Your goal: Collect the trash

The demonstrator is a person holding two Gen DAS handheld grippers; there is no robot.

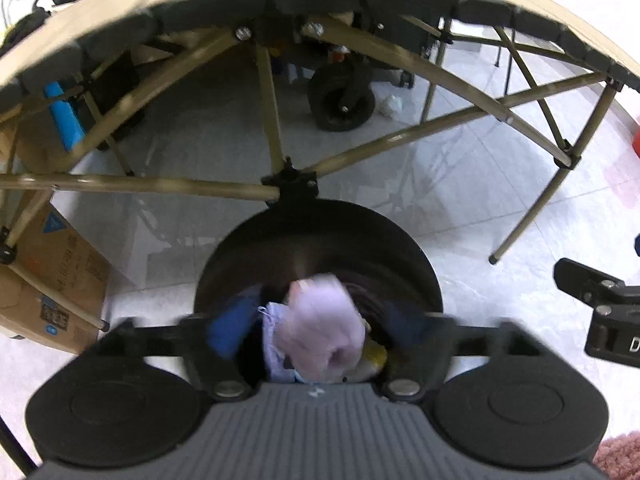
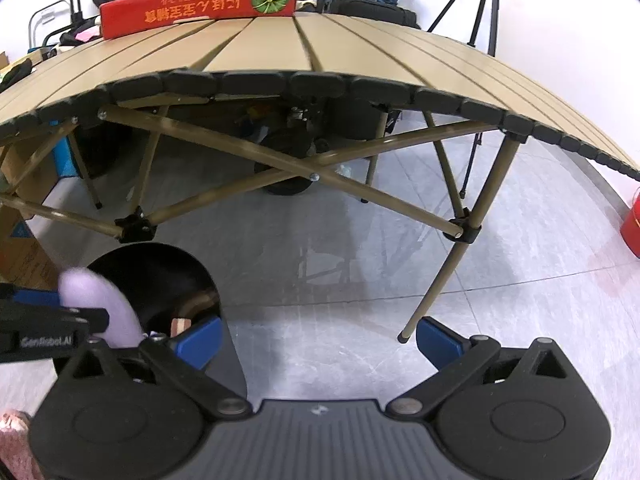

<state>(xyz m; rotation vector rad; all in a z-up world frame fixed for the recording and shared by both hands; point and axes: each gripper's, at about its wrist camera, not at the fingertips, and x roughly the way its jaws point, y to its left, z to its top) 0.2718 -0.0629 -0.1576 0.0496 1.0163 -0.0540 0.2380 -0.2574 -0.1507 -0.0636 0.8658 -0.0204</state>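
Observation:
A black round bin [image 1: 320, 240] stands on the grey floor just in front of the folding table. Directly over its mouth, my left gripper [image 1: 320, 330] is spread wide, its blue pads [image 1: 228, 332] clear of a blurred lavender crumpled wad [image 1: 324, 324] between them. Pale blue and yellow scraps [image 1: 376, 356] lie inside the bin. In the right wrist view the bin [image 2: 152, 276] sits low on the left, with the lavender wad [image 2: 100, 300] beside my left gripper's black finger [image 2: 86, 319]. My right gripper [image 2: 320, 336] is open and empty over bare floor to the bin's right.
The tan slatted table [image 2: 280, 52] on crossed legs [image 2: 436, 280] carries a red box [image 2: 200, 8]. A cardboard box [image 1: 52, 280] stands left of the bin. Under the table are a cart wheel [image 1: 340, 104] and a white crumpled paper [image 1: 390, 104]. A tripod [image 2: 484, 8] stands behind.

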